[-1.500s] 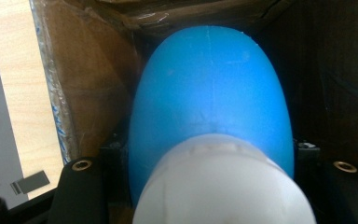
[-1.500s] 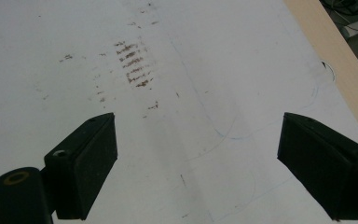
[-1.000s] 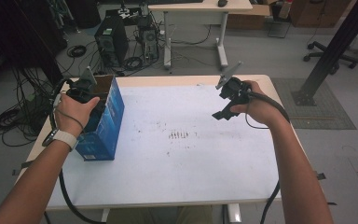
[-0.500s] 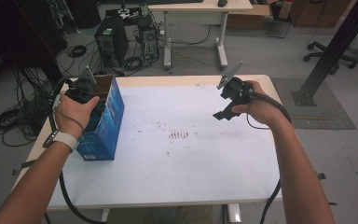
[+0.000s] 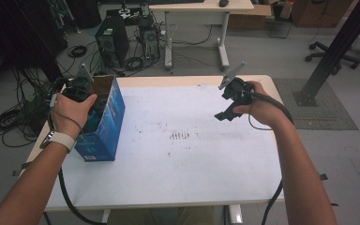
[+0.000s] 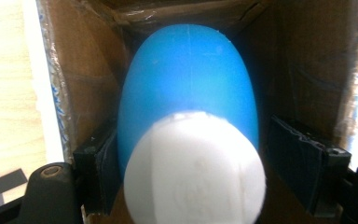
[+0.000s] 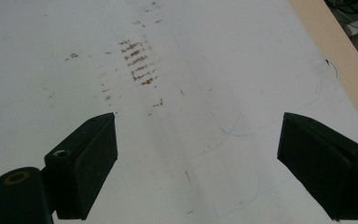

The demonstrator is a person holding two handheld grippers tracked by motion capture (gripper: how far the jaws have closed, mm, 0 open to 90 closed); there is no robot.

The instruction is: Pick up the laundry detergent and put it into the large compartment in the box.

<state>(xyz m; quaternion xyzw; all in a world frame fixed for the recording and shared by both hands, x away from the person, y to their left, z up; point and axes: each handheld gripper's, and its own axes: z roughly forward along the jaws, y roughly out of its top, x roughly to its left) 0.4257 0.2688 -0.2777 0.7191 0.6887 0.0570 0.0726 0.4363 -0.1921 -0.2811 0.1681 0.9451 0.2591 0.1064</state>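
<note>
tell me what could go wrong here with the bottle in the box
The left tool has just been opening around the blue bottle inside the cardboard box; its right pad stands clear, so the bottle may tip. The box sits near the table edge; a nudge could topple it.

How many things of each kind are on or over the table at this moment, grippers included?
Cardboard box: 1
Blue and white bottle inside the box: 1
Grippers: 2, the left gripper in the box, the right gripper open over the table
Total: 4
</note>
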